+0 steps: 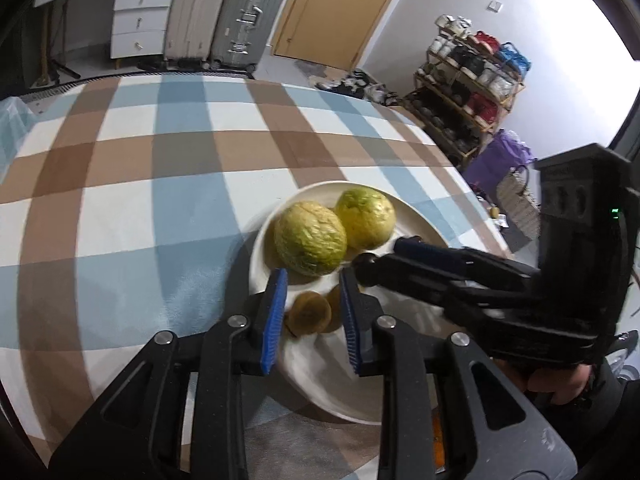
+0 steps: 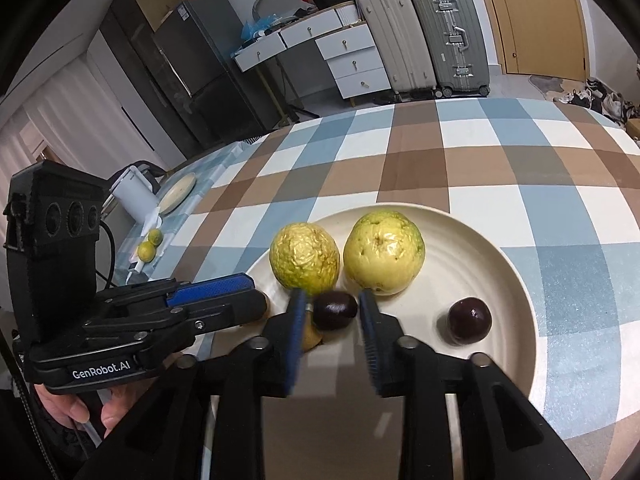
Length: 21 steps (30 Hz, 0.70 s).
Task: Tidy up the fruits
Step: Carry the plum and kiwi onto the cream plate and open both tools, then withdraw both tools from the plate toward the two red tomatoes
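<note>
A cream plate [image 2: 496,248] [image 1: 400,384] on the checked tablecloth holds two yellow-green guavas [image 2: 305,257] [image 2: 383,257], two dark plums [image 2: 335,309] [image 2: 469,319] and brownish kiwis [image 1: 310,314]. The guavas also show in the left wrist view [image 1: 310,240] [image 1: 366,216]. My left gripper [image 1: 314,280] is open over the plate's near edge, with the kiwis between its blue pads. My right gripper [image 2: 332,304] is open with one plum between its fingertips, not clamped. In the left wrist view the right gripper [image 1: 384,256] reaches in from the right.
The checked tablecloth [image 1: 160,184] covers the table. At its far left stand two small green fruits [image 2: 150,245], a white appliance [image 2: 134,190] and a round board [image 2: 178,194]. Suitcases [image 2: 424,36], drawers and a shelf [image 1: 468,88] stand beyond the table.
</note>
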Motion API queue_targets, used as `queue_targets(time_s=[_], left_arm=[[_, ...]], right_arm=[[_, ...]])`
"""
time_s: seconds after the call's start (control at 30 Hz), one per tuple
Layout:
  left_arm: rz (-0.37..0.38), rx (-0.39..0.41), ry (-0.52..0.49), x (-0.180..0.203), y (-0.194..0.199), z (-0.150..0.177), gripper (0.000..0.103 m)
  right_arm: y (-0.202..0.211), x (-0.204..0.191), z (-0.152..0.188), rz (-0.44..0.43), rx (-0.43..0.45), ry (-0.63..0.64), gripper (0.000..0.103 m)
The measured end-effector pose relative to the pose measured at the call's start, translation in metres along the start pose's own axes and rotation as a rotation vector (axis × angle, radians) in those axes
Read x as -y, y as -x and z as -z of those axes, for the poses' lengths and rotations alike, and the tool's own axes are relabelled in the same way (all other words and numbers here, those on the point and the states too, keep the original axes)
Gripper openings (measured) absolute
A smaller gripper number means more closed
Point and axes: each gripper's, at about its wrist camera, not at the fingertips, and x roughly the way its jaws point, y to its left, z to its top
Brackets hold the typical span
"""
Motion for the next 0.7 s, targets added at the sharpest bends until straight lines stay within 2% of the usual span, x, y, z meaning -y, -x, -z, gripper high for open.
queue_targets(time_s=[0.03,0.17,0.3,0.4,0.47,0.53,0.63,0.7], left_arm=[[0.008,0.0,0.002,-0.001,0.002,0.001,0.028],[0.016,0.023,0.009,-0.001,0.015,0.003,0.033],[0.006,0.052,0.023,0.001,0.032,0.008,0.05],[-0.005,0.06,0.023,0.005,0.046,0.015,0.051],[-0.017,0.068,0.02,0.01,0.056,0.02,0.057],[-0.032,0.076,0.017,0.017,0.066,0.027,0.068],[-0.04,0.093,0.001,0.029,0.08,0.037,0.07],[-0.052,0.096,-0.009,0.039,0.088,0.044,0.073]], right_arm=[[0.003,0.0,0.0,-0.005,0.012,-0.007,0.052],[0.016,0.0,0.0,-0.009,0.026,-0.014,0.052],[0.037,-0.001,0.005,-0.01,0.063,-0.017,0.054],[0.056,-0.004,0.012,-0.008,0.091,-0.022,0.067],[0.069,-0.006,0.018,-0.006,0.109,-0.022,0.069],[0.079,-0.007,0.024,0.001,0.117,-0.022,0.076],[0.097,-0.011,0.036,0.015,0.144,-0.023,0.087],[0.108,-0.013,0.044,0.021,0.158,-0.021,0.09]])
